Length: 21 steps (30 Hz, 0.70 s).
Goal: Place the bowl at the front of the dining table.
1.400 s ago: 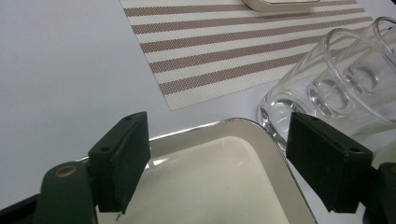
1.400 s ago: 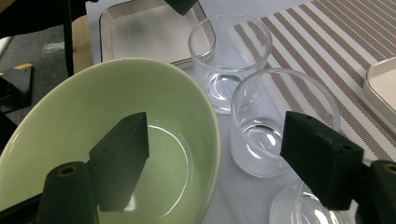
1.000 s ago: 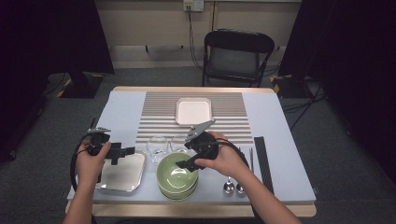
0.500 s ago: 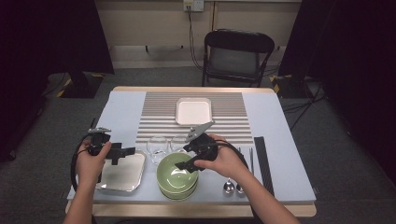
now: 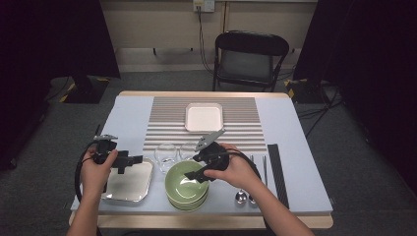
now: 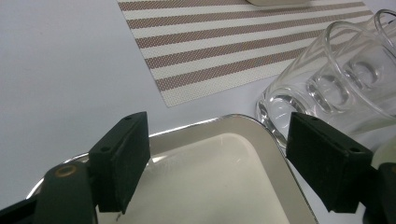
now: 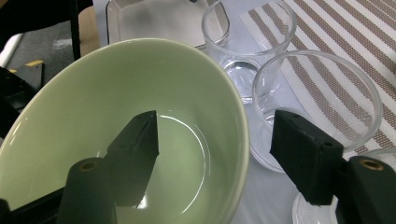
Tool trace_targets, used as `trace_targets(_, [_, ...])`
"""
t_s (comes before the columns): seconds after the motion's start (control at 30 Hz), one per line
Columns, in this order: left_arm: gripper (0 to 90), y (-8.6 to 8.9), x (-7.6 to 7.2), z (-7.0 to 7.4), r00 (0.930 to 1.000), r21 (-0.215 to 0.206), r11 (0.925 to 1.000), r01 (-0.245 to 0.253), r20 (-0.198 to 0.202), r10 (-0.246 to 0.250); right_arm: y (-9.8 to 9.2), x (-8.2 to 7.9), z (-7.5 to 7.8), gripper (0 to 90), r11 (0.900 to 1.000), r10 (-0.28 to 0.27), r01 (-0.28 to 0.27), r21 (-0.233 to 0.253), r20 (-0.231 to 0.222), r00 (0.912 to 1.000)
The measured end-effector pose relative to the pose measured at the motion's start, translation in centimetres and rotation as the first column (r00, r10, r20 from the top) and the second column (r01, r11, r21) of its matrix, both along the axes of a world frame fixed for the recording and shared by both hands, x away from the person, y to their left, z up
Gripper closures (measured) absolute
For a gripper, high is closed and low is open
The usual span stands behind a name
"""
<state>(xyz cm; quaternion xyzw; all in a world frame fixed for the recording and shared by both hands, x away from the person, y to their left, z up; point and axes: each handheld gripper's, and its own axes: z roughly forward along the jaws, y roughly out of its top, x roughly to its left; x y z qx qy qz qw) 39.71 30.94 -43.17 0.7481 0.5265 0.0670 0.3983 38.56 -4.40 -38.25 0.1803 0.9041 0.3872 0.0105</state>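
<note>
1. Now, from the high view, your right gripper hangs over the top green ceramic bowl of a stack at the table's near edge, jaws spread and grasping nothing. Your left gripper hovers released above the shiny square metal tray.
2. Looking along the left gripper, its jaws stand wide apart over the tray's far rim, with two clear drinking glasses just beside it; swing right and you could tip them.
3. Looking along the right gripper, one jaw sits inside the bowl and the other outside, straddling its rim. The glasses stand close to the outer jaw, so closing carelessly could knock one, and a shallow pinch on smooth glaze may slip.
</note>
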Motion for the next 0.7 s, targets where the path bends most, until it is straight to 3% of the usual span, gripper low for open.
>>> trace_targets(0.47, [21.7,-0.01,0.03,-0.03,1.0000,0.000,1.0000,0.002,-0.002,-0.002,0.26,-0.12,-0.33,34.4,1.000,-0.003,0.003,0.012,-0.007,1.0000])
trace_targets(0.63, [21.7,0.01,0.02,-0.03,1.0000,-0.001,1.0000,0.002,-0.003,-0.002,0.38,-0.20,-0.38,35.1,1.000,-0.013,0.015,0.028,-0.054,0.9985])
trace_targets(0.7, [21.8,0.01,0.03,-0.04,1.0000,-0.001,1.0000,0.002,-0.004,-0.002,0.46,-0.24,-0.41,34.9,0.999,-0.012,0.014,0.034,-0.045,0.9989])
